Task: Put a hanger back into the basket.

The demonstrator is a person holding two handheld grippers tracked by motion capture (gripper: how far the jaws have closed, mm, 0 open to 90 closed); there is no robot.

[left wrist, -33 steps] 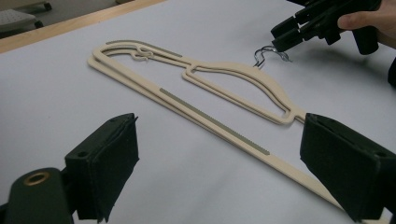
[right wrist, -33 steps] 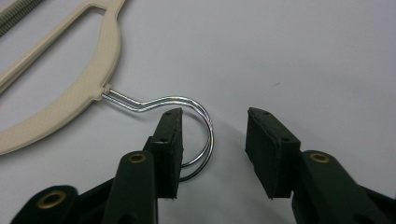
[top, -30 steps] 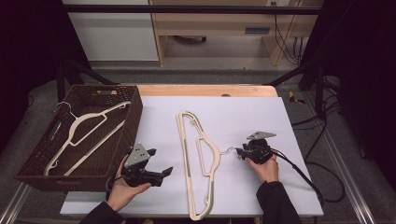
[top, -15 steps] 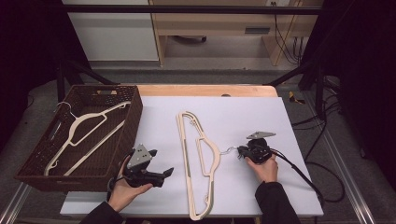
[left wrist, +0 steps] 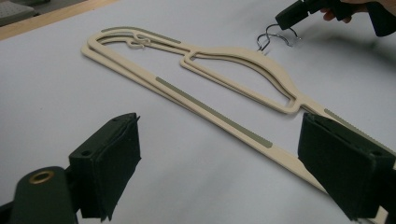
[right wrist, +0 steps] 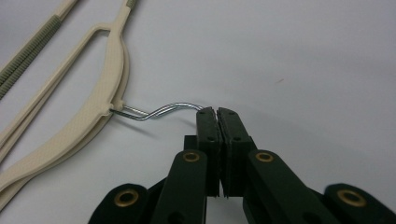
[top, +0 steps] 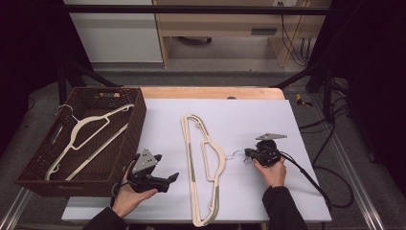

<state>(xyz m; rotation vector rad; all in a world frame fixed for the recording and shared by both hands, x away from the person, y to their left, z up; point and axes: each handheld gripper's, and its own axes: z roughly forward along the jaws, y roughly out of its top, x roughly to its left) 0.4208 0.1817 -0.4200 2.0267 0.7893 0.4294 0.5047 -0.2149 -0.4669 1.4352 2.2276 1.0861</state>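
Two cream hangers [top: 188, 158] lie stacked on the white table, their wire hooks [top: 237, 154] pointing right. My right gripper [top: 247, 154] has just been closing and is now shut on the hooks [right wrist: 173, 108]. In the right gripper view the wire runs in between the pads at the tips of that gripper [right wrist: 217, 112], and the hanger necks [right wrist: 112, 70] lie to the left. My left gripper [top: 168, 183] rests open near the table's front left. In the left gripper view its jaws [left wrist: 222, 126] stand wide apart with nothing between them, facing the hangers [left wrist: 243, 77] and the right gripper [left wrist: 289, 16].
A dark woven basket [top: 139, 115] stands at the table's left end with more cream hangers [top: 86, 127] inside. A wooden strip [top: 210, 92] runs along the far edge. The right gripper's cable [top: 306, 175] trails off the table's right side.
The right gripper's jaws have closed onto the hangers' wire hooks. Neither hand has shifted, and the hangers lie where they were.
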